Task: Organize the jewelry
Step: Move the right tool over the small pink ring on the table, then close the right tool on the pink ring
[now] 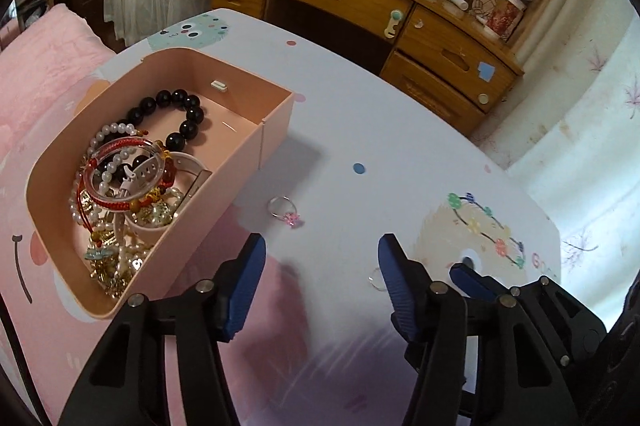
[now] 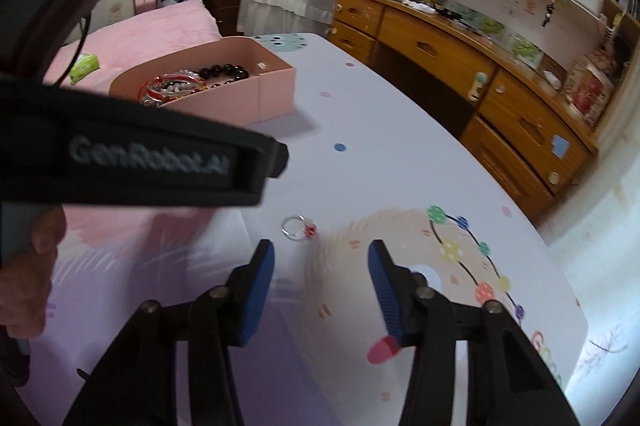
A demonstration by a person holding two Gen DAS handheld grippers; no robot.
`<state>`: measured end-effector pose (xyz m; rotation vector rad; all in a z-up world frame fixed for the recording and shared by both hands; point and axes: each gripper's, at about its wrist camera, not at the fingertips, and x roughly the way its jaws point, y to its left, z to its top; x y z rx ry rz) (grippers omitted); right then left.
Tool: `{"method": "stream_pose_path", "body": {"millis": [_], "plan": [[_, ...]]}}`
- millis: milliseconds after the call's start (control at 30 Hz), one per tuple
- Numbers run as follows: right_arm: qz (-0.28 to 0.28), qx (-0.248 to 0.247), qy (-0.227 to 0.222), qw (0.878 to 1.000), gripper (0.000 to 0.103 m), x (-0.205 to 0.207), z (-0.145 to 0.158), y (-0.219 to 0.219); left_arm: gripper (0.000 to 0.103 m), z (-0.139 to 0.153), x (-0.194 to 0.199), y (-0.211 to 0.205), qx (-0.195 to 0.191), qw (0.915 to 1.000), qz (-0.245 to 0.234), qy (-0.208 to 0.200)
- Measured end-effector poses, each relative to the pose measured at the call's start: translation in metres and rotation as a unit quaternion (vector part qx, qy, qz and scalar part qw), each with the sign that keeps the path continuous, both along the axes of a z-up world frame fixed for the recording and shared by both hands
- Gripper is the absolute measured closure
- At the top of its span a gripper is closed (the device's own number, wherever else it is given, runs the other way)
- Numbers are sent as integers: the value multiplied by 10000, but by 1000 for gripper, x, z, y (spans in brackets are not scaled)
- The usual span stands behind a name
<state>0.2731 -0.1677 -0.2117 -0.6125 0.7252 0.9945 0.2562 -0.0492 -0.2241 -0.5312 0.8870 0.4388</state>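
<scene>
Right now both grippers hover over the pale cartoon-printed table point(image 1: 400, 129) with their blue-padded jaws apart and nothing between them. Ahead of the left gripper point(image 1: 322, 258), just beside the pink plastic box point(image 1: 256, 141), lies a thin silver ring with a pink stone point(image 1: 285, 210). That box is heaped with jewelry, a black bead bracelet point(image 1: 176, 113) and a red-and-clear bangle point(image 1: 126, 169) on top. Farther from the box, near the right gripper point(image 2: 321, 266), lies a silver ring with a red stone point(image 2: 298, 227).
</scene>
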Motion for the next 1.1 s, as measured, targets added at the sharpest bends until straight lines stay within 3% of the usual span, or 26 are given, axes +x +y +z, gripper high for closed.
{"method": "stream_pose_path", "body": {"millis": [67, 167, 467, 667, 833, 900, 1033, 1100], "plan": [[63, 4, 48, 10000, 61, 2, -3, 4, 58, -3, 2, 1, 63, 9999, 70, 70], [108, -11, 86, 9999, 64, 3, -8, 7, 63, -8, 4, 4, 28, 9998, 158, 96], [27, 96, 404, 9991, 71, 14, -11, 9, 64, -18, 11, 6, 109, 9993, 301, 213], [-262, 209, 591, 9977, 84, 25, -11, 7, 66, -20, 14, 6, 259, 9987, 363, 232], [-212, 250, 662, 9973, 87, 27, -11, 8, 66, -21, 21, 8, 353, 9981, 461, 212], [-151, 250, 674, 9973, 92, 26, -11, 9, 69, -21, 21, 9, 418, 9977, 493, 218], [-81, 227, 638, 9977, 96, 24, -11, 11, 91, -22, 19, 13, 530, 9962, 642, 265], [-84, 207, 600, 9979, 96, 22, -11, 12, 93, -22, 15, 17, 439, 9966, 664, 201]]}}
